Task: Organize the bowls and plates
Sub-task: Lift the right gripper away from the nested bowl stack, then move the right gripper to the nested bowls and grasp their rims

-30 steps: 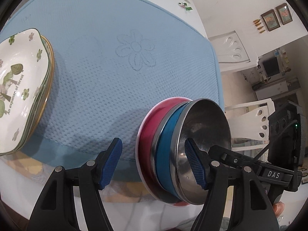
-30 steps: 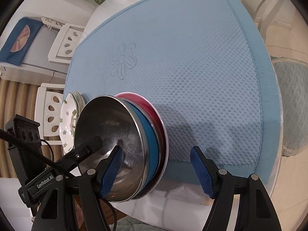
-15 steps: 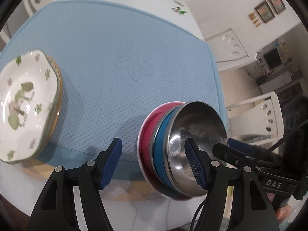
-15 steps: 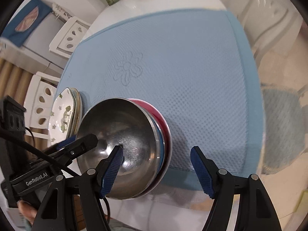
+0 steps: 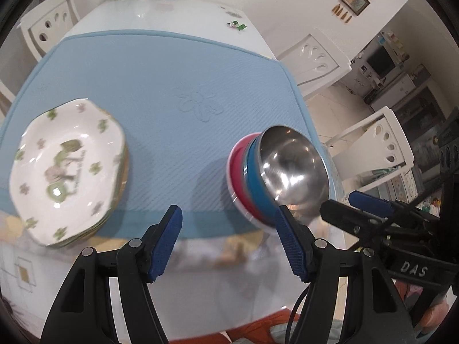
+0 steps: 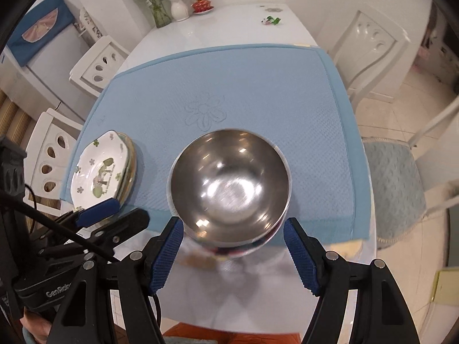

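Observation:
A stack of bowls, steel (image 5: 292,169) inside blue (image 5: 254,177) inside red (image 5: 236,169), stands at the front edge of the blue mat (image 5: 160,86). In the right wrist view the steel bowl (image 6: 229,186) fills the middle. A stack of white plates with green flowers (image 5: 66,169) lies at the mat's front left, also in the right wrist view (image 6: 100,172). My left gripper (image 5: 226,238) is open and empty, in front of the bowls. My right gripper (image 6: 232,252) is open and empty, just short of the bowl stack.
The mat lies on a white table (image 6: 229,23) with a vase (image 6: 179,8) and a red lidded pot (image 6: 202,4) at its far end. White chairs (image 5: 312,60) stand around it. The right gripper's body (image 5: 401,229) shows right of the bowls.
Both grippers have drawn back and upward from the bowl stack, off its rim. The bowls stay at the mat's front edge. The plates have not moved.

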`<action>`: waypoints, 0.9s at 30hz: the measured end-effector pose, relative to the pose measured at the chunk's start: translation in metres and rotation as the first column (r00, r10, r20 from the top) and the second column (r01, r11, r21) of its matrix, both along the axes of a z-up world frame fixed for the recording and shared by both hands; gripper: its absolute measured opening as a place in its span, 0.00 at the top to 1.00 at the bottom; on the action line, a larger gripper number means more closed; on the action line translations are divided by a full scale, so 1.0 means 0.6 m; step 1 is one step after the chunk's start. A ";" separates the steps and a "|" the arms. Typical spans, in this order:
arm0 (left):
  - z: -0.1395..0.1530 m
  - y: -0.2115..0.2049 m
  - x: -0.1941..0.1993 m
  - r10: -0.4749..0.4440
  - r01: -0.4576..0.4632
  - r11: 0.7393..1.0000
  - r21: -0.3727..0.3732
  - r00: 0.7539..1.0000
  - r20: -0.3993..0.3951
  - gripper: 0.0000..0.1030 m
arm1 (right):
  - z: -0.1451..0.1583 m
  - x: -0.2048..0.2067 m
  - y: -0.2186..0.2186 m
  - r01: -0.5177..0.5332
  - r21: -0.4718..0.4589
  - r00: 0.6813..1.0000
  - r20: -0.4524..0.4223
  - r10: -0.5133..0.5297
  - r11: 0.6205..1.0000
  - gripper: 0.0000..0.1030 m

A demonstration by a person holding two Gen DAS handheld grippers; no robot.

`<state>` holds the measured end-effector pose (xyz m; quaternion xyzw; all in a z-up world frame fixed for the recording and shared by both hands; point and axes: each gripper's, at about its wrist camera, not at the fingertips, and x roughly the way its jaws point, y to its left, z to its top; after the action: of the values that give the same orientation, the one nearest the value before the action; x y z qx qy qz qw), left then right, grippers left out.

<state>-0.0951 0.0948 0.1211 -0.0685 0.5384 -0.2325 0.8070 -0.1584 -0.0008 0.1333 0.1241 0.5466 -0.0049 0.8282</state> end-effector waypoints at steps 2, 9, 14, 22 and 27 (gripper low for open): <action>0.004 0.020 -0.013 -0.004 0.004 1.000 -0.002 1.000 0.005 0.38 | 0.007 -0.014 0.019 0.013 -0.023 1.000 0.012 -0.012 1.000 0.32; 0.015 0.072 -0.060 -0.041 0.042 0.999 -0.018 0.998 0.037 0.38 | 0.028 -0.074 0.086 0.070 -0.063 0.995 0.068 -0.066 0.996 0.32; 0.026 0.094 -0.083 -0.056 0.059 0.997 -0.040 0.996 0.066 0.38 | 0.051 -0.105 0.108 0.130 -0.150 0.985 0.131 -0.111 0.980 0.32; 0.036 0.097 -0.093 -0.040 0.045 0.996 -0.081 0.997 0.062 0.34 | 0.057 -0.102 0.064 0.245 -0.122 0.964 0.135 -0.229 0.962 0.32; 0.034 0.081 -0.078 -0.038 0.041 0.995 -0.089 0.999 0.036 0.34 | 0.056 -0.087 0.049 0.244 -0.131 0.964 0.144 -0.225 0.961 0.32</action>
<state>-0.1416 0.1435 0.1416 -0.0899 0.5150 -0.2733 0.8075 -0.2105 0.0286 0.1670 0.1267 0.4719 -0.1355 0.8619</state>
